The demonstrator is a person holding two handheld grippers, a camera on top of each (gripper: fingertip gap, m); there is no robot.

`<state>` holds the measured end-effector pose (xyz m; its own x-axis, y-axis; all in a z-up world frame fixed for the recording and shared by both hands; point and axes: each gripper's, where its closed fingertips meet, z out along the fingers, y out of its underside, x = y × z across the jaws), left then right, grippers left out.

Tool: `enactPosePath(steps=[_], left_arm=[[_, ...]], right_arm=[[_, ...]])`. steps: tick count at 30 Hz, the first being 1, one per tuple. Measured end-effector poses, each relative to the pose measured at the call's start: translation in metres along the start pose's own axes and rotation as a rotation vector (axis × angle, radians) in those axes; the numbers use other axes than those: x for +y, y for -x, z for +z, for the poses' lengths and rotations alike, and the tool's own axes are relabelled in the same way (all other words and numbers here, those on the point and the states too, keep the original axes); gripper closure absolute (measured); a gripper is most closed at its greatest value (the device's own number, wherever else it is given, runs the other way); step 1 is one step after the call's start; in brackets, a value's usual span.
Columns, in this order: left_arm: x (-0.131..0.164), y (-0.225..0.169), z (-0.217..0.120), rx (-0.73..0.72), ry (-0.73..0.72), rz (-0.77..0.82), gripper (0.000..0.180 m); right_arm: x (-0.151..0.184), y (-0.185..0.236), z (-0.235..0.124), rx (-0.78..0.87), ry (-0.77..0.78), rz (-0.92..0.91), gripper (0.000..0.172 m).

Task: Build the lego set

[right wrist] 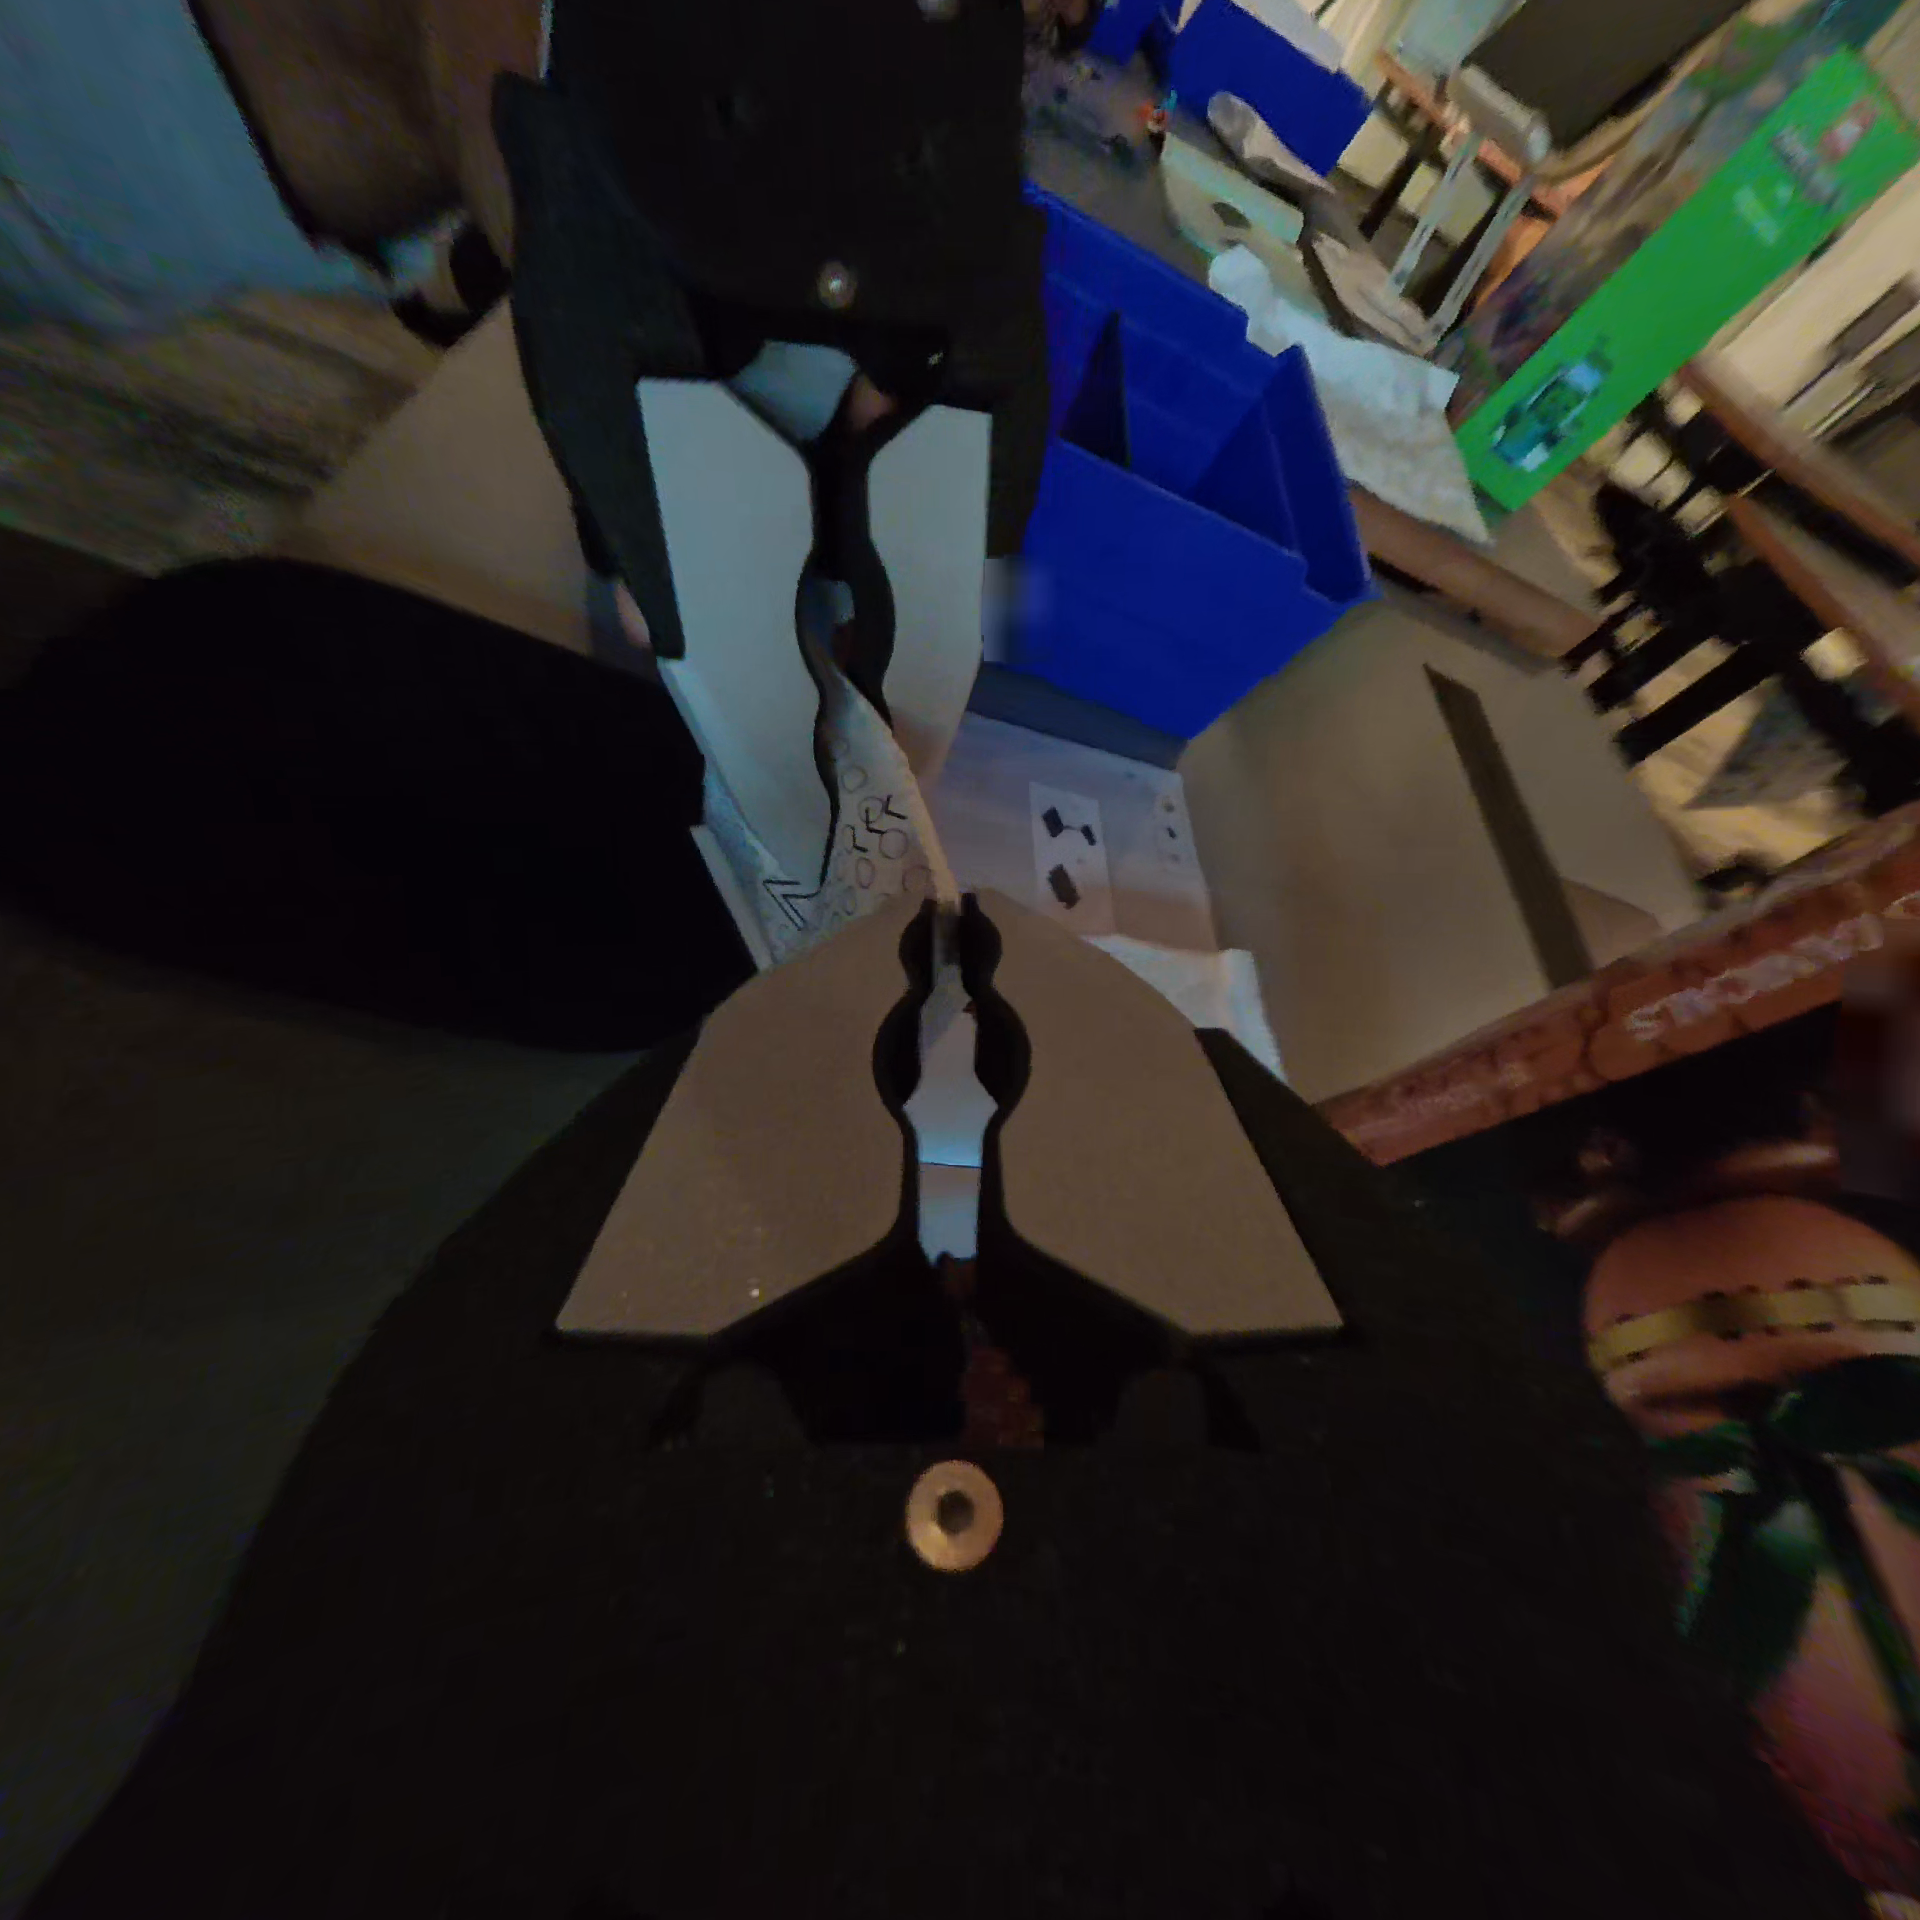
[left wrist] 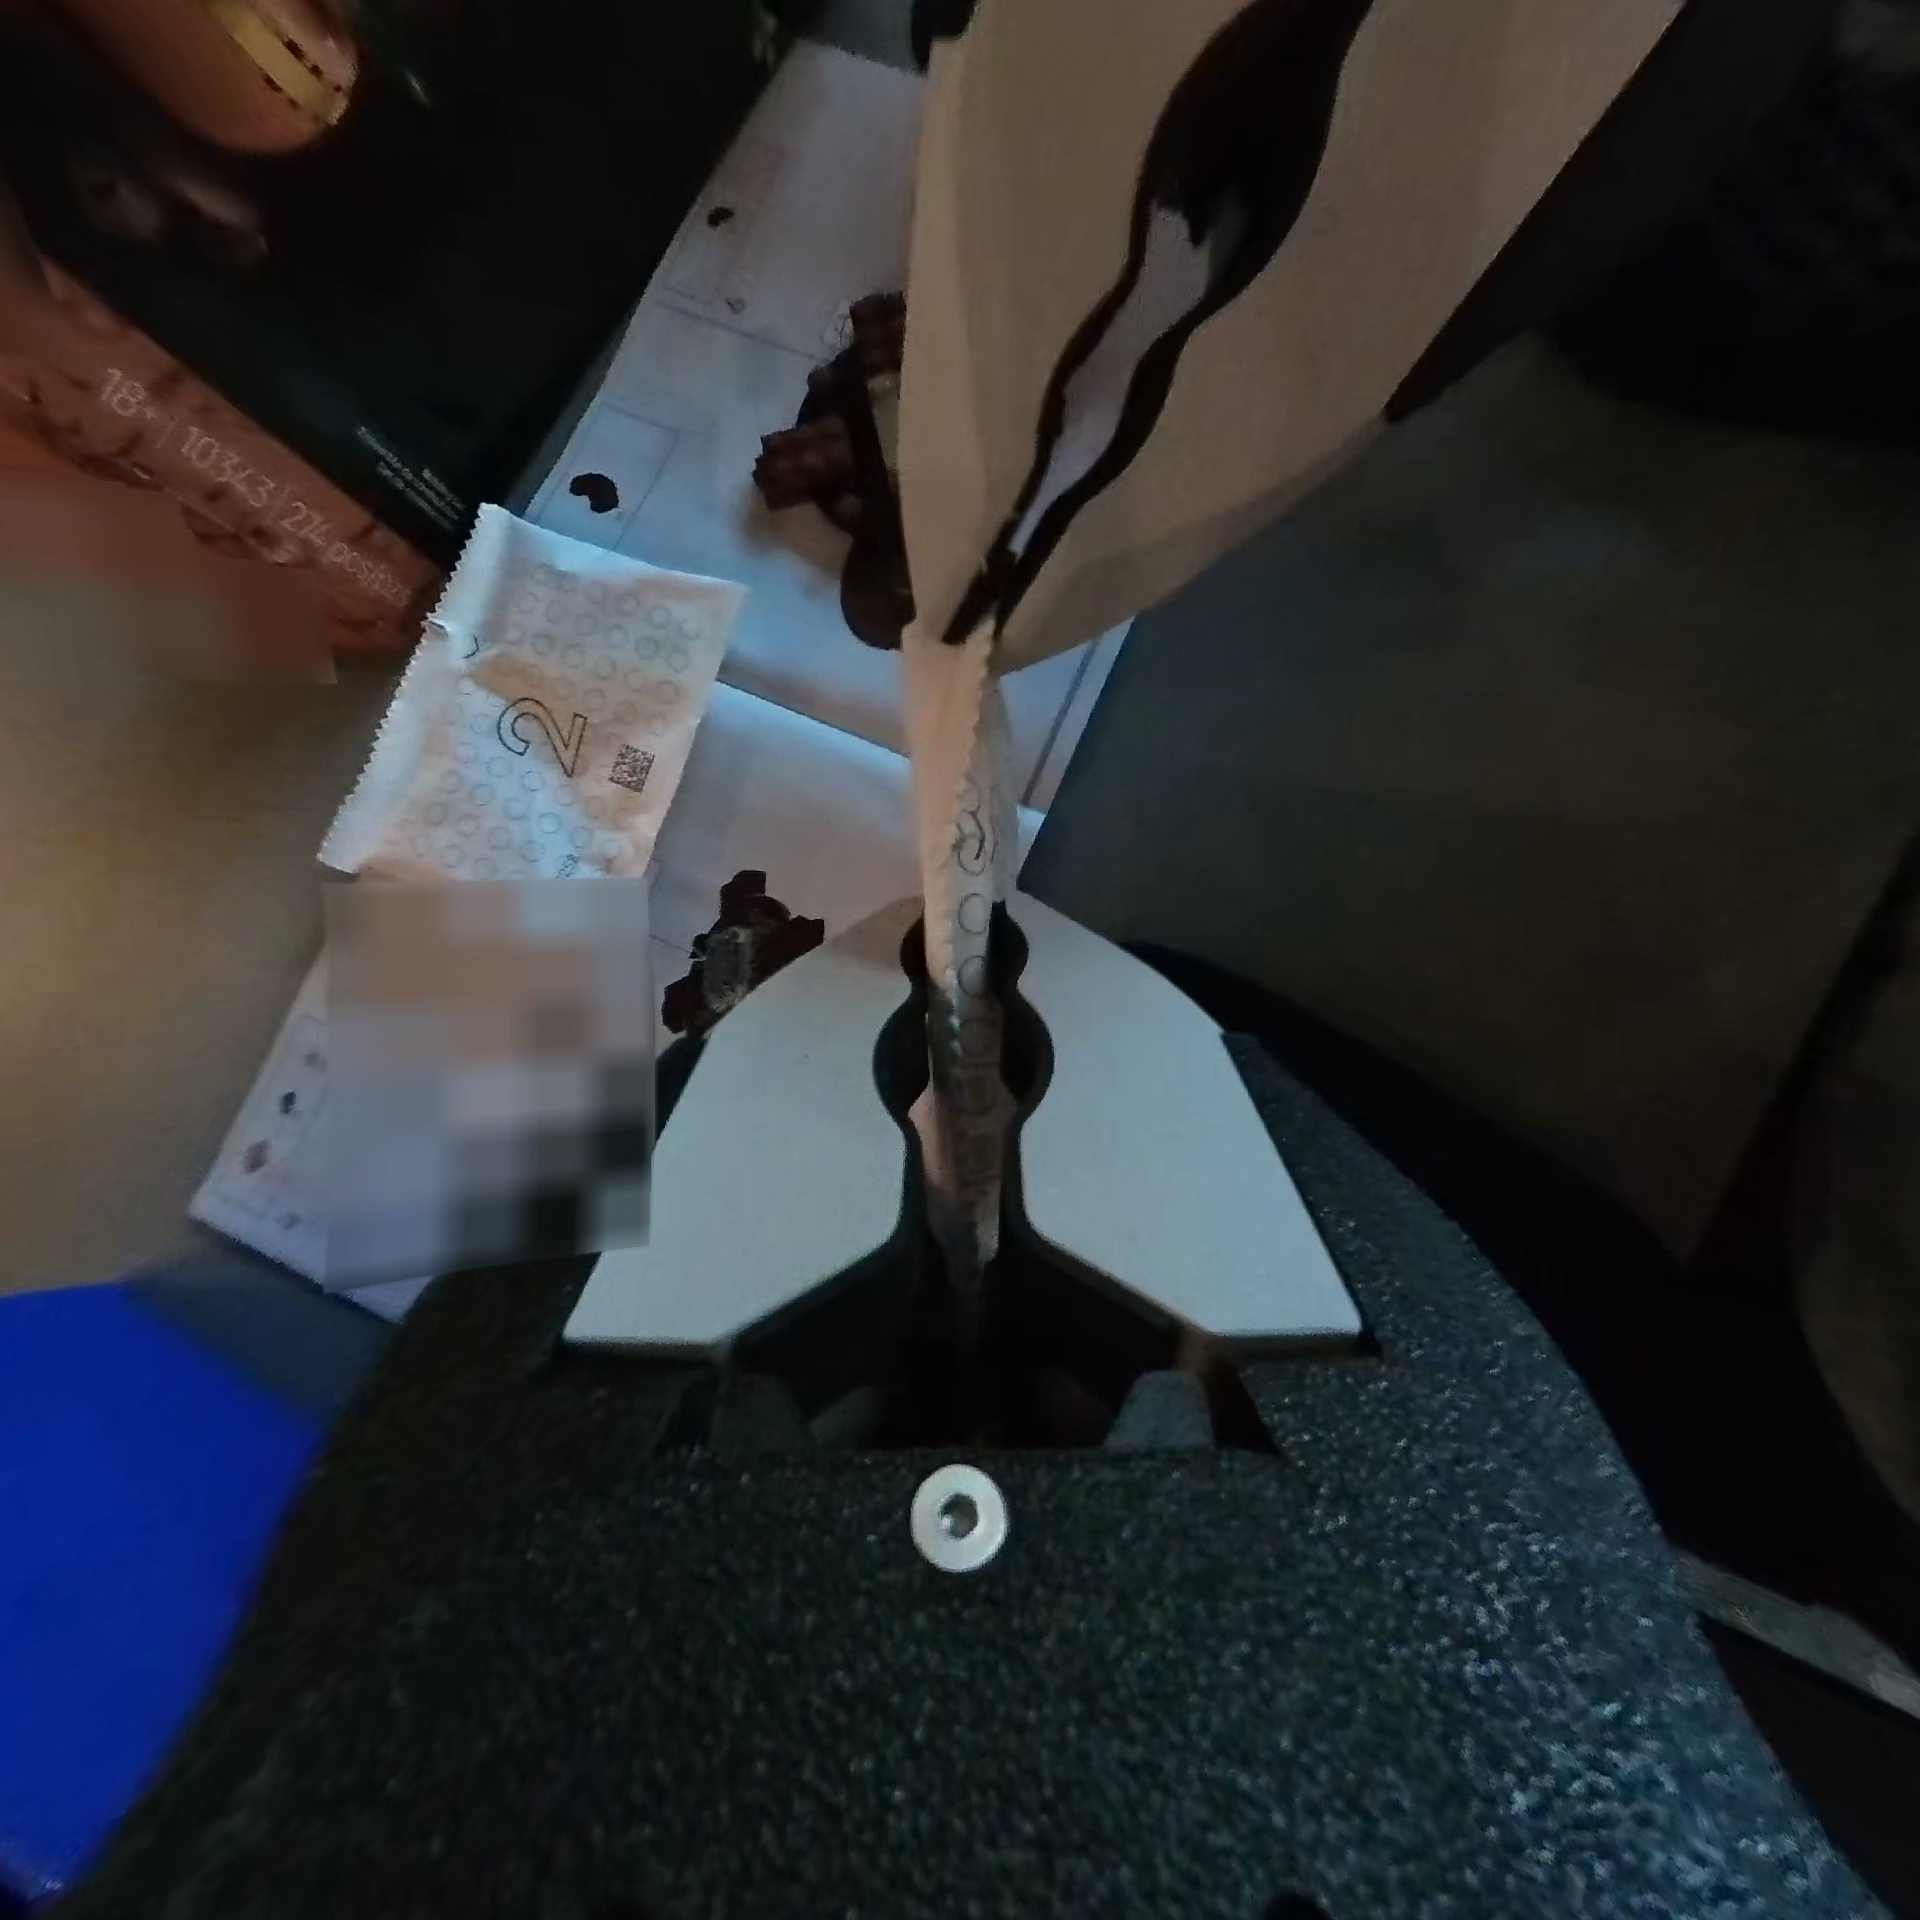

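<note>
Both my grippers pinch one white paper packet [left wrist: 961, 883], ctr frame. L gripper [left wrist: 964, 935] clamps its lower end; R gripper [right wrist: 948, 914] clamps the other. Second packet [left wrist: 551, 707] lies left-ctr on white sheet [left wrist: 800, 748], dark brick pieces [left wrist: 831, 457] nearby.

Two grippers are present, the left gripper [left wrist: 961, 935] and the right gripper [right wrist: 951, 914], both clamped on one white paper bag [left wrist: 961, 821] printed with circles, stretched between them. One second white paper bag [left wrist: 540, 717] of the same kind lies flat beside one open instruction sheet [left wrist: 790, 748], on which three heaps of dark small pieces [left wrist: 842, 457] can be counted. Two blue bins [right wrist: 1174, 561] stand at the far end, and one picture-printed box [left wrist: 187, 343] stands at the sheet's left edge.
</note>
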<state>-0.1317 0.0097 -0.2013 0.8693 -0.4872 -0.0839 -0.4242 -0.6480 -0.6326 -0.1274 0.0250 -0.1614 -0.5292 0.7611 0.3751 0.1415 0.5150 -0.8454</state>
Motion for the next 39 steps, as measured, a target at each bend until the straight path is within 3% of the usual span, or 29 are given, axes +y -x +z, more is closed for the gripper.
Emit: enactPosePath(steps=[3,6,7,8,10,12,15,18,21,25,27,31,39], left_arm=[[0.002,0.003,-0.002,-0.014,0.01,0.003,0.172],[0.001,0.0,-0.004,0.014,0.016,0.018,0.172],[0.001,-0.002,-0.003,0.019,0.017,0.027,0.172],[0.0,-0.003,-0.003,0.027,0.023,0.04,0.172],[0.003,-0.002,-0.002,0.016,0.034,0.047,0.172],[0.003,-0.003,-0.005,0.024,0.019,0.047,0.17],[-0.006,0.003,-0.017,0.006,-0.045,0.026,0.147],[-0.02,-0.001,-0.025,0.048,-0.124,0.029,0.167],[-0.013,-0.004,-0.017,0.056,-0.08,0.078,0.178],[-0.012,-0.002,-0.017,0.034,-0.103,0.064,0.177],[-0.002,0.001,-0.016,-0.001,-0.04,0.095,0.168],[-0.001,-0.001,-0.015,-0.02,-0.048,0.149,0.178],[0.001,0.002,-0.017,-0.041,-0.037,0.165,0.18]], right_arm=[[-0.007,0.0,0.001,-0.038,0.015,0.047,0.145],[-0.009,0.004,0.011,-0.102,0.07,0.048,0.135],[-0.008,0.006,0.015,-0.129,0.084,0.044,0.141],[-0.008,0.008,0.018,-0.155,0.093,0.029,0.161],[-0.008,0.011,0.019,-0.196,0.086,0.016,0.172],[-0.01,0.011,0.017,-0.212,0.065,0.027,0.172],[-0.014,0.01,0.015,-0.187,0.038,-0.015,0.172],[-0.018,0.013,0.017,-0.168,0.03,-0.081,0.172],[-0.009,0.017,0.021,-0.187,0.072,-0.083,0.172],[-0.008,0.015,0.019,-0.183,0.027,-0.012,0.172],[-0.007,0.016,0.018,-0.187,0.027,-0.009,0.172],[-0.005,0.016,0.018,-0.184,0.028,-0.006,0.172],[-0.007,0.015,0.023,-0.225,0.027,0.066,0.172]])
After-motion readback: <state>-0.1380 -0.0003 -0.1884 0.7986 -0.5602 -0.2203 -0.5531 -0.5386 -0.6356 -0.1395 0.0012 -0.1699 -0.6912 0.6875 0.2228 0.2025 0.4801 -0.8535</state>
